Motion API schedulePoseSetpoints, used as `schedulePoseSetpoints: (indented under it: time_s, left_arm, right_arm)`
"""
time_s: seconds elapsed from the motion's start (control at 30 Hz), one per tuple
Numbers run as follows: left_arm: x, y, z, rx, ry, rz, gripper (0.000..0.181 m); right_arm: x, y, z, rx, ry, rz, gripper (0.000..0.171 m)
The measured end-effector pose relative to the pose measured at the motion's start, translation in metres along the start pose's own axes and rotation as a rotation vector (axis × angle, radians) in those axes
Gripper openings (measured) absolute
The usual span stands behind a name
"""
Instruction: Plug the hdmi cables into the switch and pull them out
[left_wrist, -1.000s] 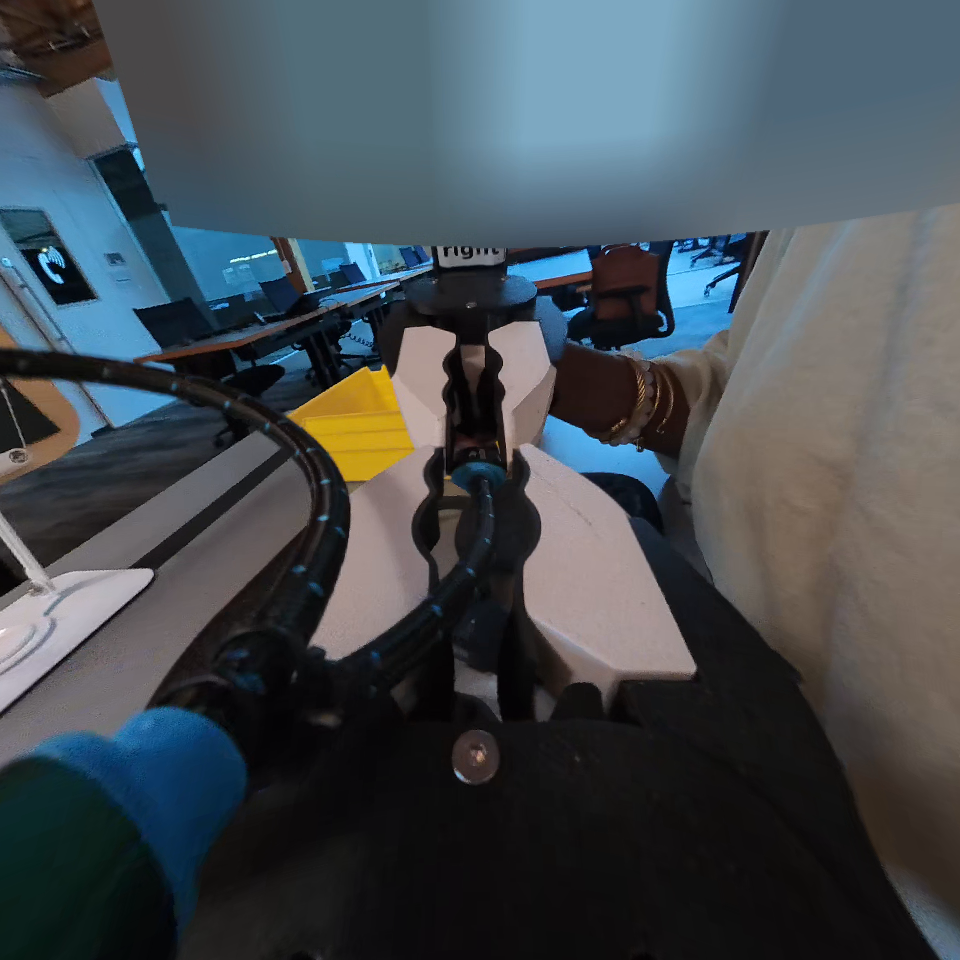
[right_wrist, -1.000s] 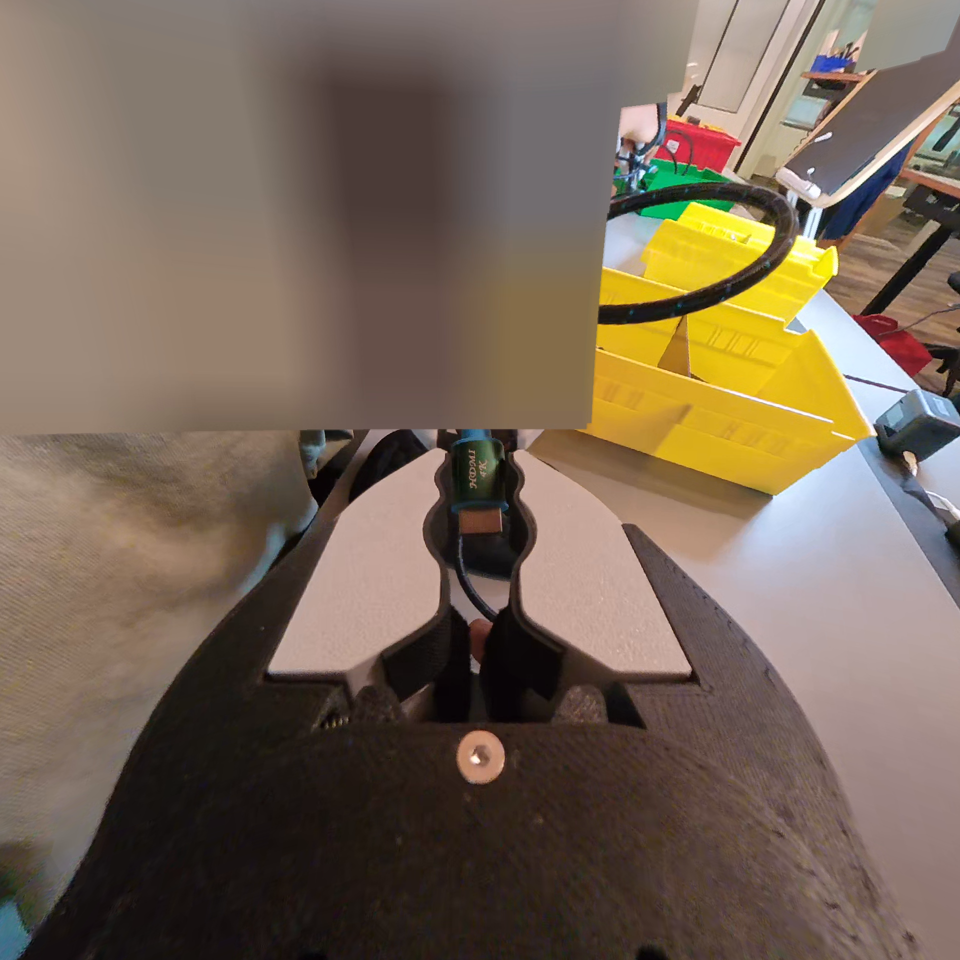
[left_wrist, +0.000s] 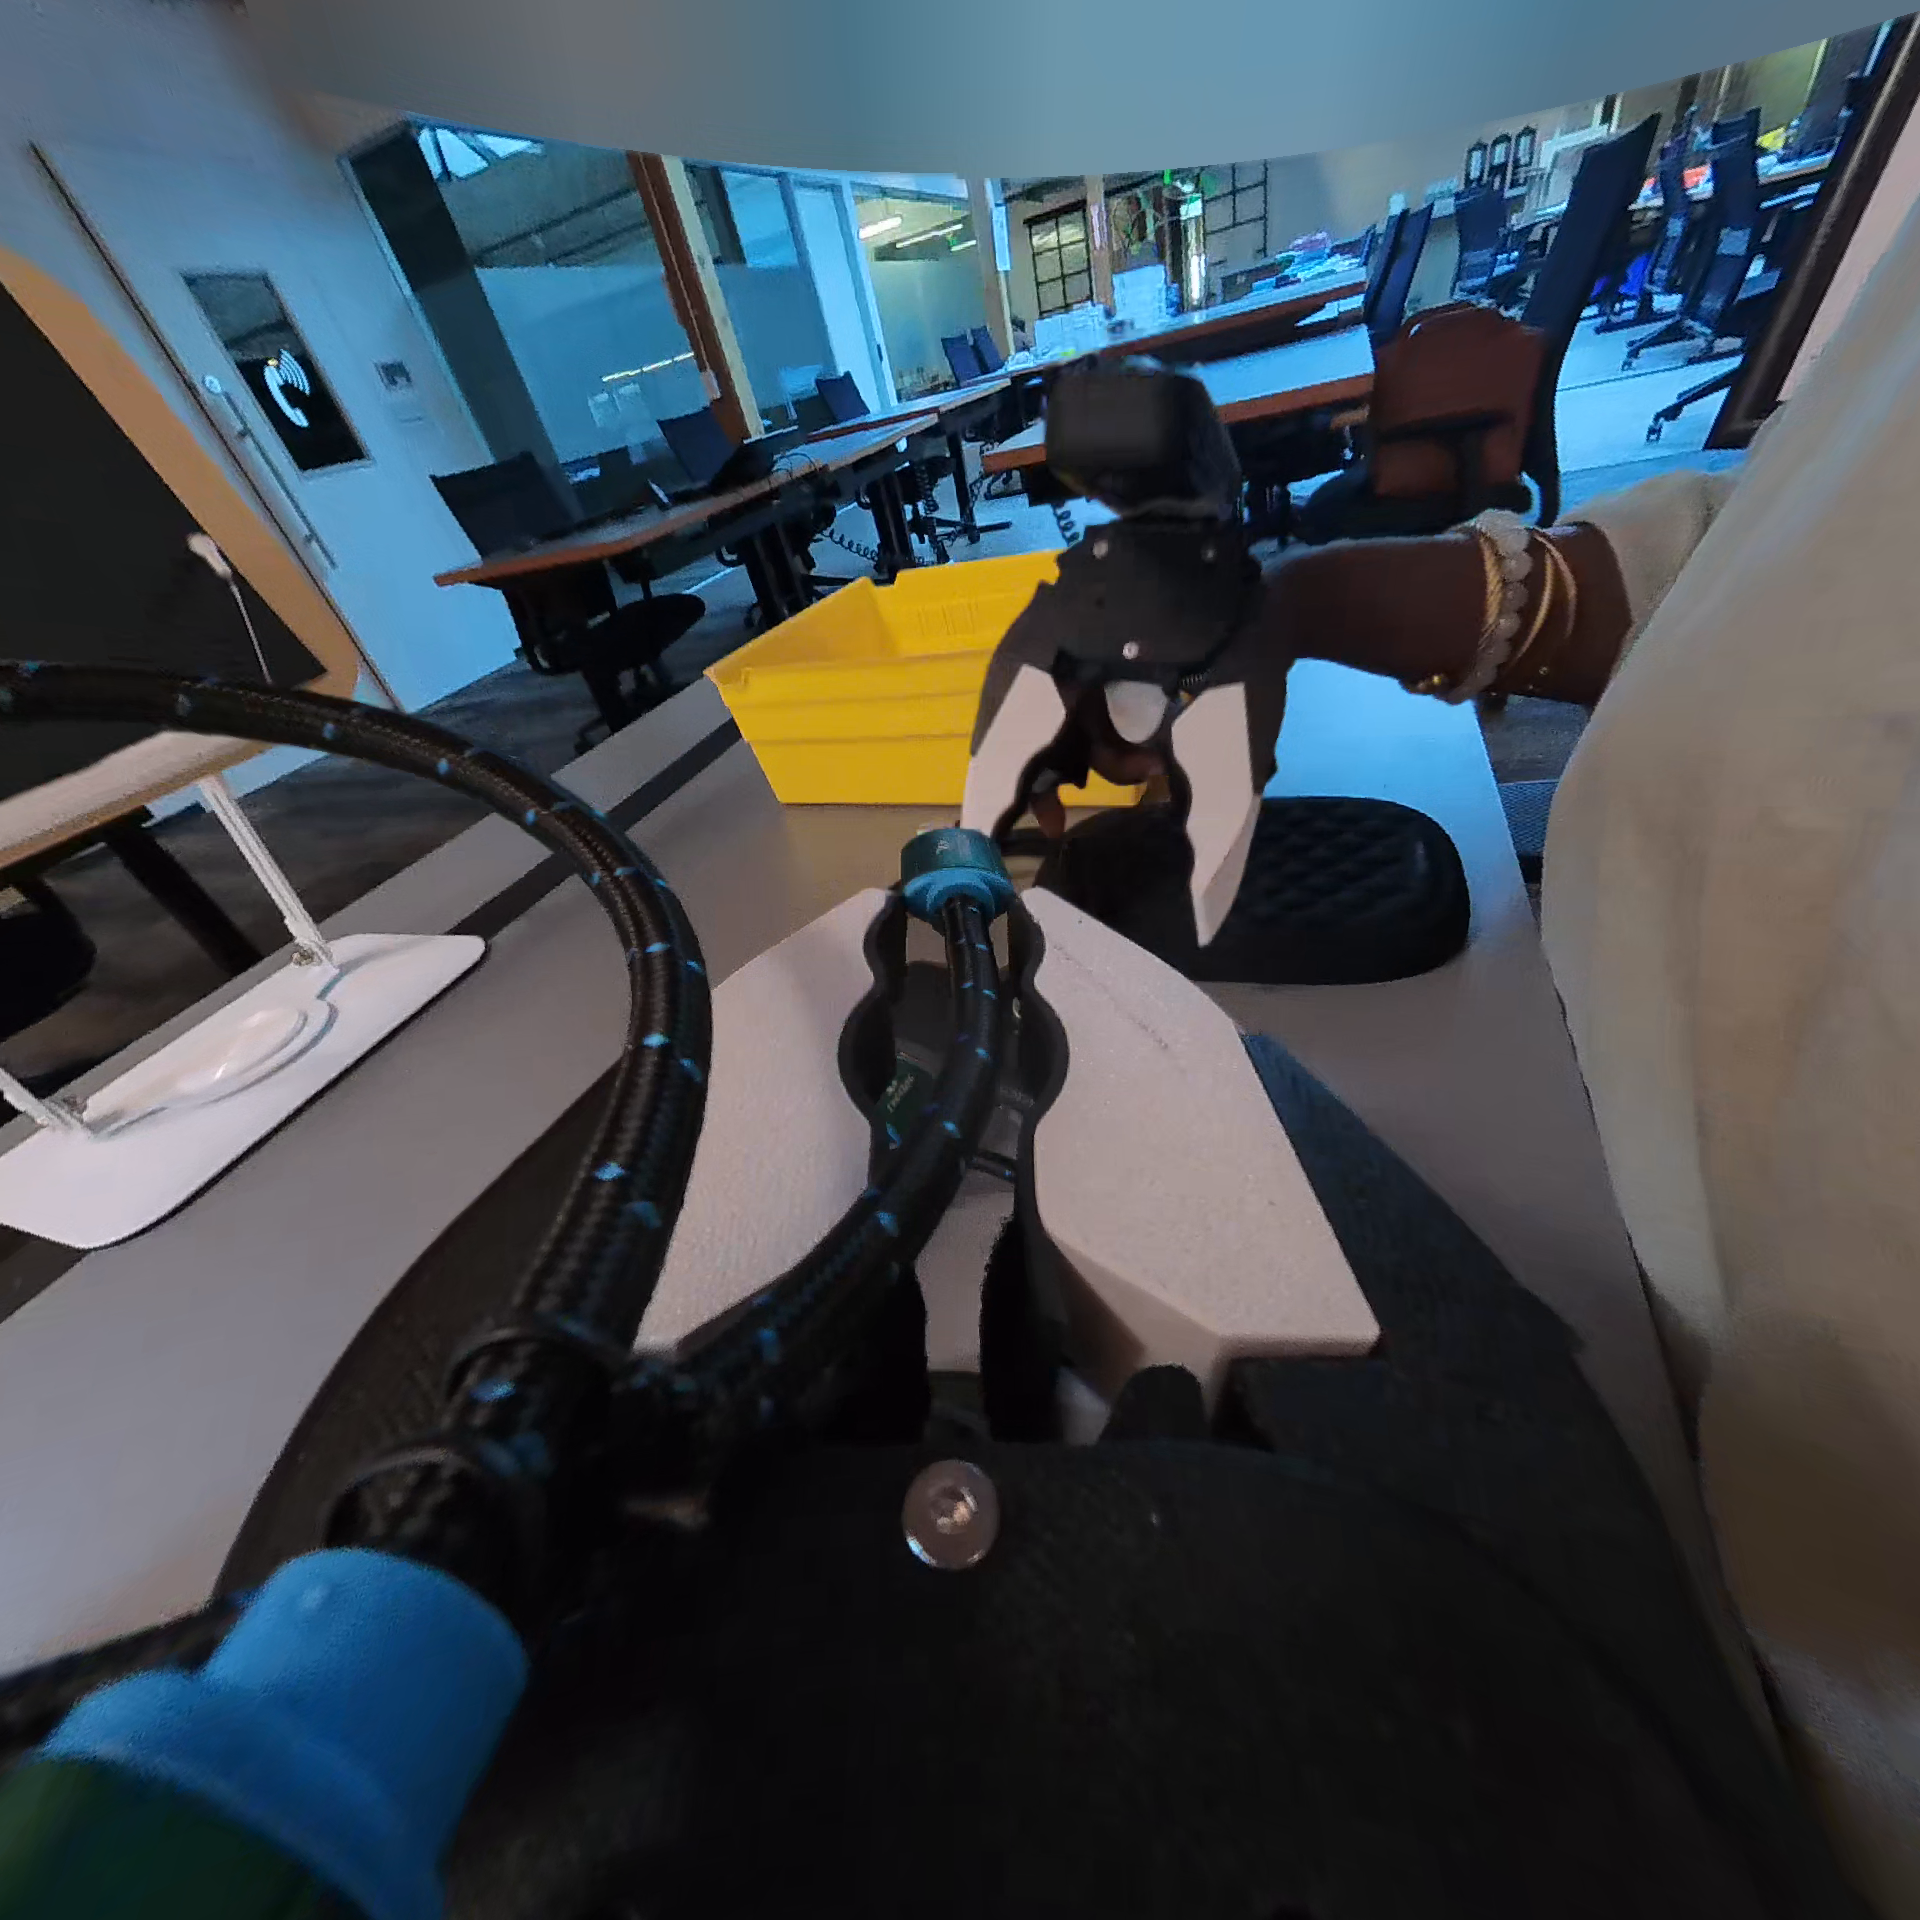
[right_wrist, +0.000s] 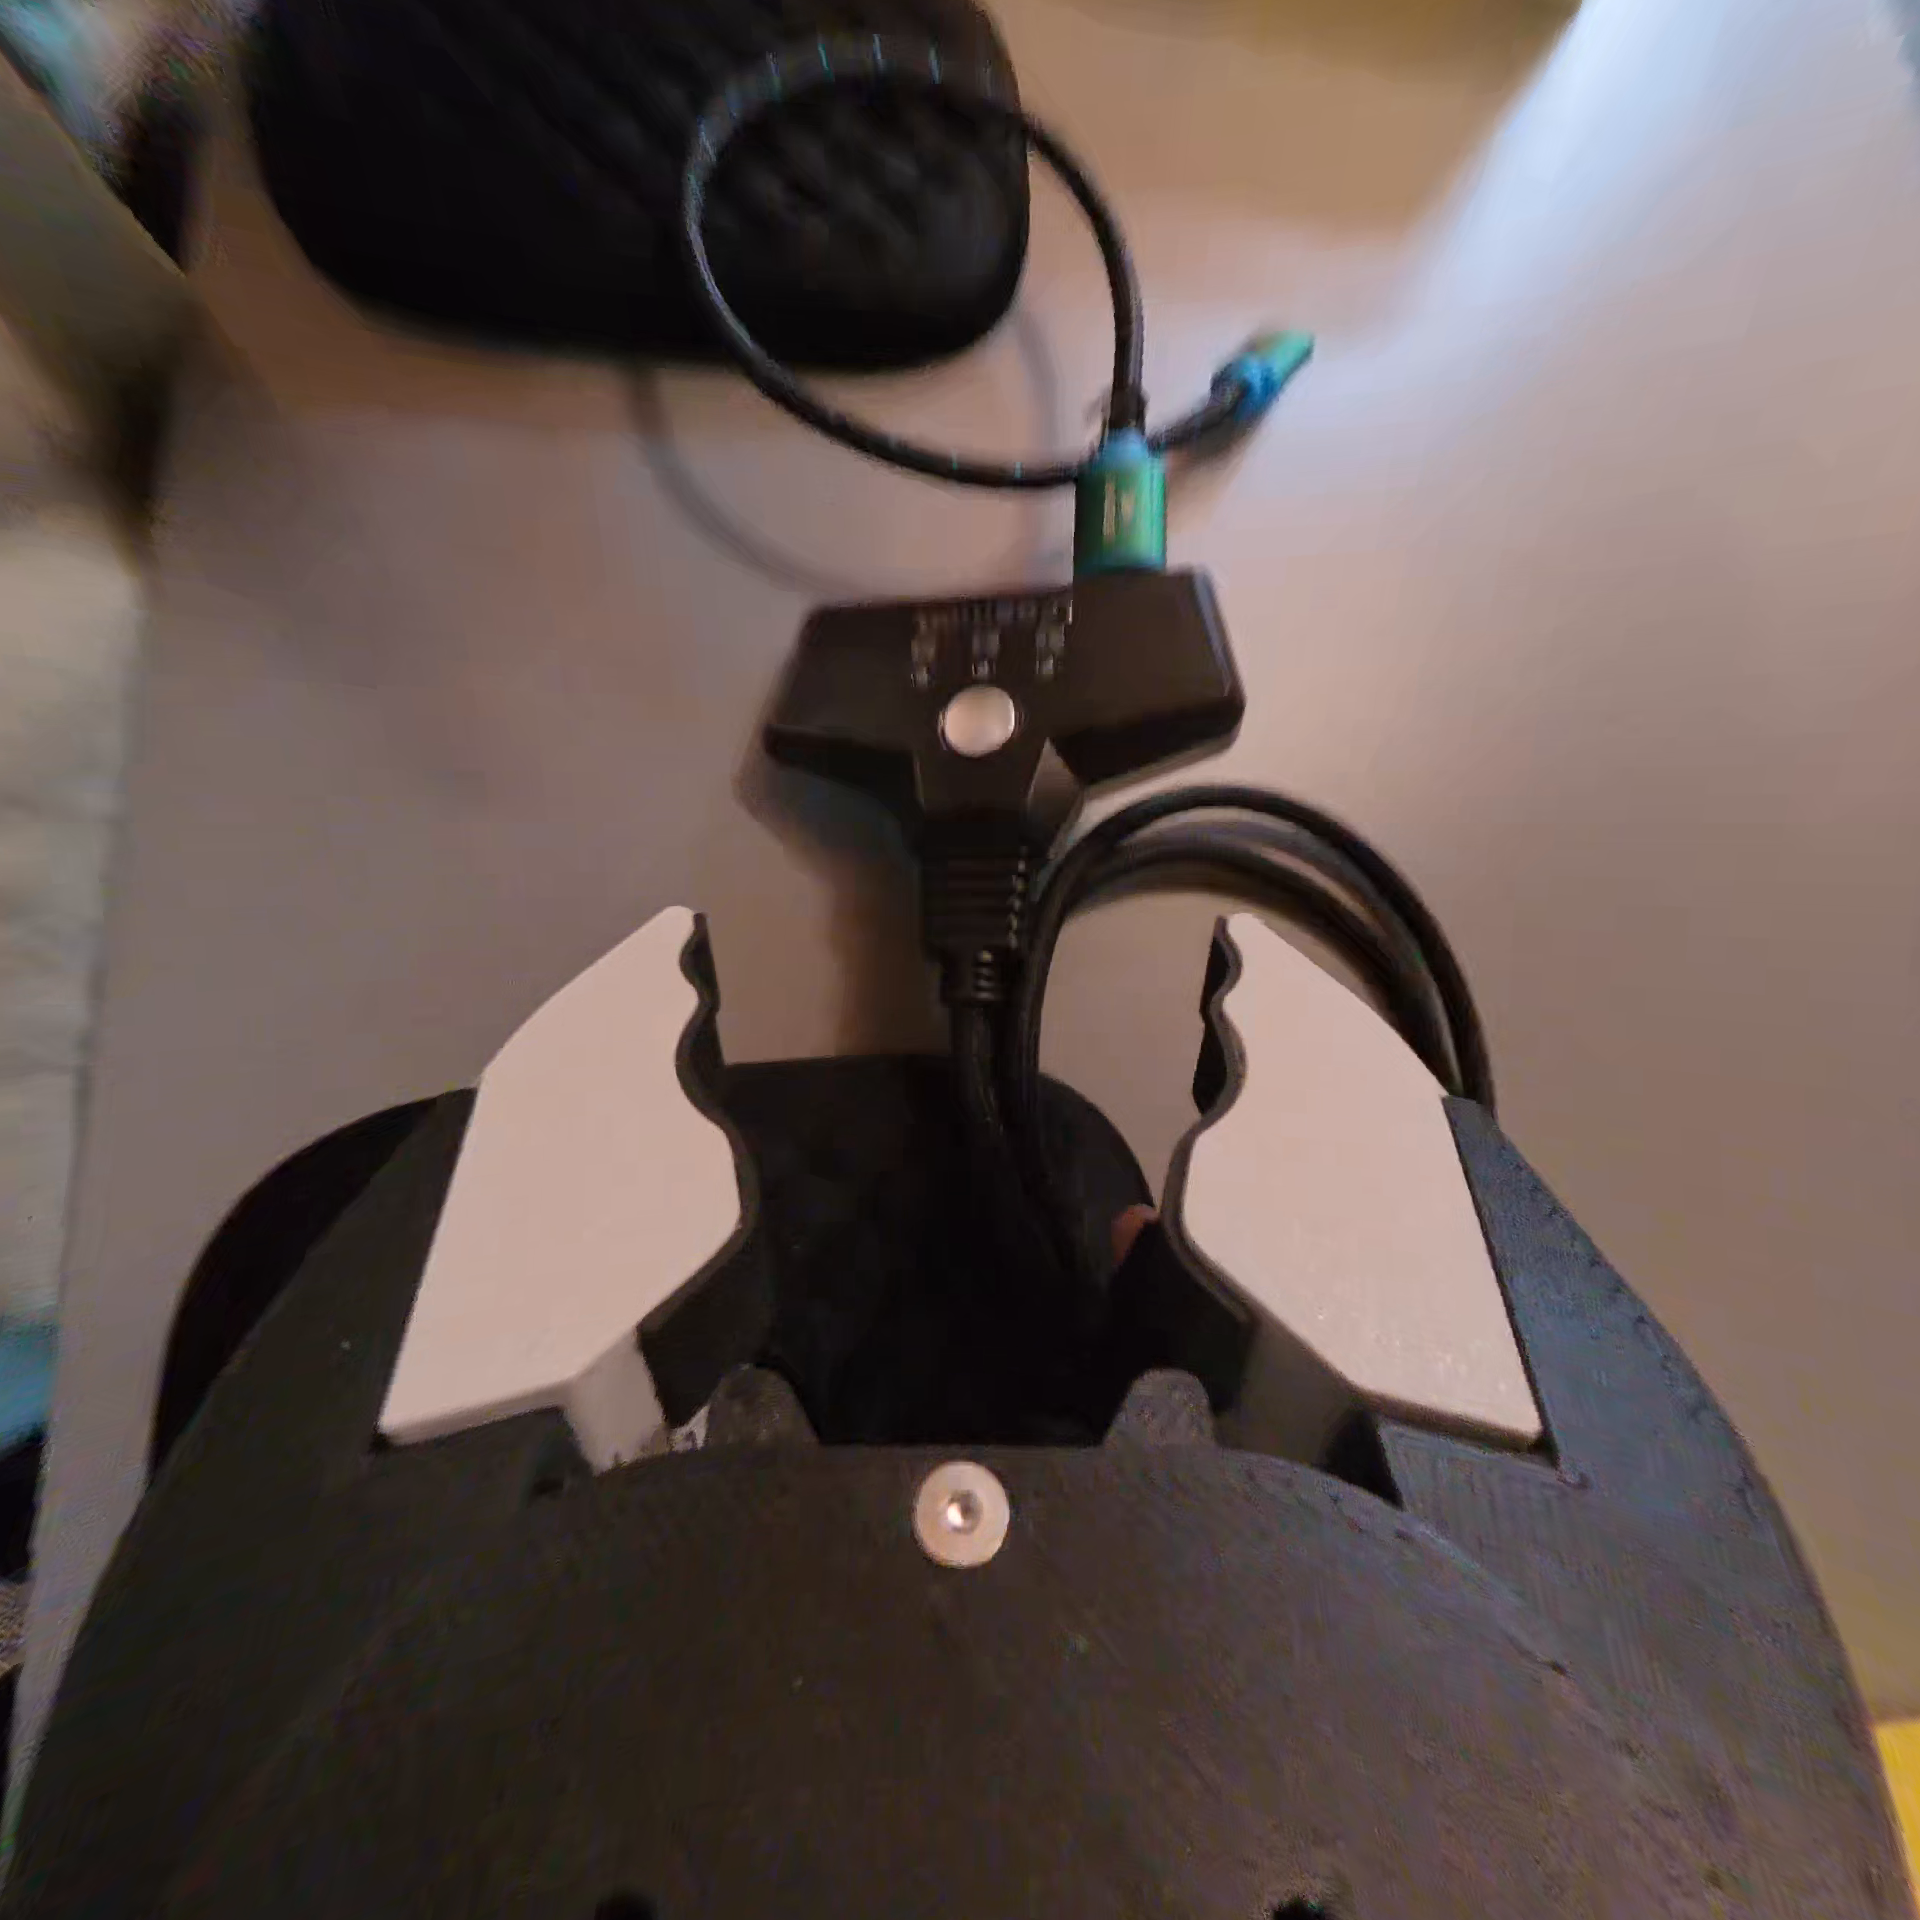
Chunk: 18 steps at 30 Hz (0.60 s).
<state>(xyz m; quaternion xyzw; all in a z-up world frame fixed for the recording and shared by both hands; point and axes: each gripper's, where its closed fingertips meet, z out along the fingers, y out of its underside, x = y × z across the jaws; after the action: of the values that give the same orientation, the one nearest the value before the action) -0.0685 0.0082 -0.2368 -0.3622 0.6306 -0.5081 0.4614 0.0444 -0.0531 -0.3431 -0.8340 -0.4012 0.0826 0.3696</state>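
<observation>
In the left wrist view my left gripper (left_wrist: 956, 909) is shut on a black braided HDMI cable (left_wrist: 665, 997), just behind its green plug (left_wrist: 948, 857), which sticks out past the fingertips. The cable loops back to the left. My right gripper (left_wrist: 1091, 878) hangs open beyond it, pointing down at the table. In the right wrist view my right gripper (right_wrist: 956, 925) is open and empty just above the black HDMI switch (right_wrist: 997, 696) on the grey table. One green plug (right_wrist: 1117, 520) sits in the switch's far right port. Another green plug (right_wrist: 1262, 369) lies loose beyond it.
A black quilted pad (left_wrist: 1340, 894) lies on the table (left_wrist: 582, 935), also in the right wrist view (right_wrist: 623, 177). A yellow bin (left_wrist: 873, 696) stands behind. A white stand (left_wrist: 208, 1081) is at the left. The switch's own black lead (right_wrist: 1278, 873) loops right. A person's arm (left_wrist: 1496, 613) holds the right gripper. My hands' fingertips stand some 15 cm from each other. The black HDMI switch (right_wrist: 997, 696) is about 5 cm from my right fingertips and 15 cm from my left.
My right gripper has let go of the green plug, opened, drawn away from the left gripper and tipped down over the switch. My left gripper still holds the braided cable.
</observation>
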Motion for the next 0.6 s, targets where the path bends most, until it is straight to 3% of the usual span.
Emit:
schedulePoseSetpoints:
  time_s: [0.2,0.3,0.33,0.47,0.6]
  left_arm:
    - [0.002,0.007,0.009,-0.031,0.011,-0.015,0.019]
    - [0.019,0.007,0.020,-0.056,0.048,-0.101,0.018]
    - [0.029,0.003,0.025,-0.042,0.073,-0.145,0.019]
    - [0.059,-0.005,0.041,0.021,0.140,-0.202,0.018]
    - [0.041,0.007,0.039,0.029,0.093,-0.187,0.018]
  right_arm:
    - [0.013,0.009,0.032,-0.159,0.155,-0.081,0.075]
    - [0.015,0.005,0.045,-0.169,0.151,-0.060,0.057]
    - [0.014,0.004,0.047,-0.157,0.136,-0.051,0.046]
    - [0.016,0.000,0.042,-0.040,0.078,-0.042,0.043]
    - [0.013,-0.017,0.014,0.176,-0.035,-0.031,0.042]
